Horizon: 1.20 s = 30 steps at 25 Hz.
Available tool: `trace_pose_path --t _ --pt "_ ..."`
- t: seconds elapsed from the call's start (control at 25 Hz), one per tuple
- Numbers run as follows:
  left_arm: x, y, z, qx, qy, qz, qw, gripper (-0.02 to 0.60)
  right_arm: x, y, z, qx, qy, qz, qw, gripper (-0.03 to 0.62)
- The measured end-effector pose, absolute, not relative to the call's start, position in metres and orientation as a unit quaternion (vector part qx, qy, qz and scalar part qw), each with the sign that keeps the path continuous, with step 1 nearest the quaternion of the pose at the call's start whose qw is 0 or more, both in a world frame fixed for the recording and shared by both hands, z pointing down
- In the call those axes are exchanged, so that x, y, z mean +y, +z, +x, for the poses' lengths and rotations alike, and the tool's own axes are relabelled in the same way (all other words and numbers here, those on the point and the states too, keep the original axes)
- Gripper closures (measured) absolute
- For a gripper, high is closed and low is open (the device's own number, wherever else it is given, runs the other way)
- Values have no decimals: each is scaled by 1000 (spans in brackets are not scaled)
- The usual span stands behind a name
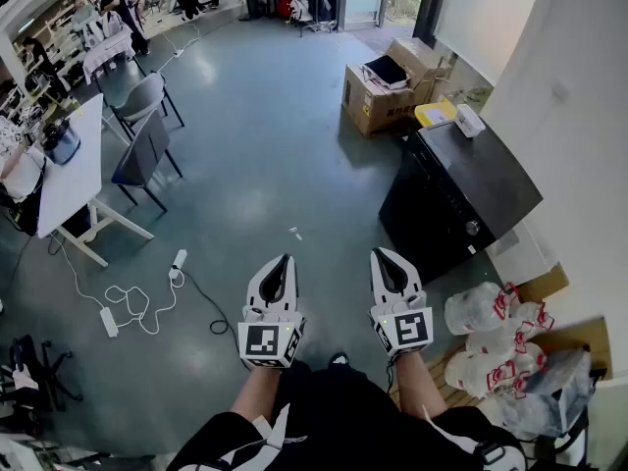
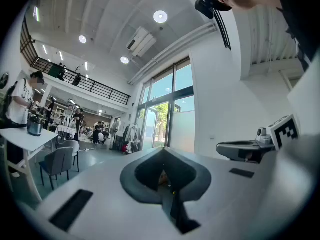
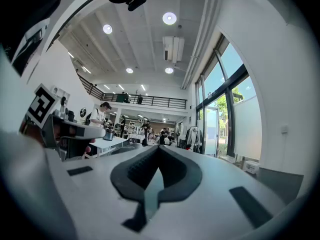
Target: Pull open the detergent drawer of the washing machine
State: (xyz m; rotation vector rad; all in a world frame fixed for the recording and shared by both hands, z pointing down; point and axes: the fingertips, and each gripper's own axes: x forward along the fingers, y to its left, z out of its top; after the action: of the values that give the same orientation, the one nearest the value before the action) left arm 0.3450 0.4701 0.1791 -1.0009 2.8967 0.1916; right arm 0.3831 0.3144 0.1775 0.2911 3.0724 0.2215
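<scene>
The person holds both grippers out in front, side by side and level. The left gripper point(image 1: 285, 263) has its jaws shut with nothing in them. The right gripper point(image 1: 381, 256) is shut and empty too. The black washing machine point(image 1: 456, 199) stands at two o'clock from them, well apart. Its drawer cannot be picked out. The print on the cardboard box point(image 1: 378, 101), farther off at one o'clock, is too small to read.

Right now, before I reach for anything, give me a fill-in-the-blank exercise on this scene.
Both the left gripper and the right gripper have their jaws ___.
The washer is ___ in colour.
In the head view it stands to the ___ of both grippers.
Missing words: shut; black; right.
</scene>
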Motion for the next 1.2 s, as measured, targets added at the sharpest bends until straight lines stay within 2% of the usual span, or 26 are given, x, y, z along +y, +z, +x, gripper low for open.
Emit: trace_pose_path --t 0.64,0.8,0.88,0.92,1.0,1.04,1.12,1.2 --pt "443 199 363 933 50 -356 7 560 335 197 392 991 47 123 1 585" --pt "435 204 364 922 77 -379 -1 558 334 204 390 991 31 131 1 569" --pt "438 210 362 913 117 -391 -20 553 339 203 390 989 7 146 2 540" --pt "442 214 360 904 148 -399 -34 528 343 202 392 987 -20 159 6 505" --pt "455 219 356 884 217 -409 -58 415 351 199 394 979 -84 186 19 440" --pt "463 220 354 876 248 -408 -62 389 354 198 396 975 -106 194 24 416" --pt "479 219 350 873 280 -395 -56 368 359 200 395 973 -117 200 22 398" --pt "486 220 344 888 257 -377 -47 362 359 207 389 975 -107 196 9 391"
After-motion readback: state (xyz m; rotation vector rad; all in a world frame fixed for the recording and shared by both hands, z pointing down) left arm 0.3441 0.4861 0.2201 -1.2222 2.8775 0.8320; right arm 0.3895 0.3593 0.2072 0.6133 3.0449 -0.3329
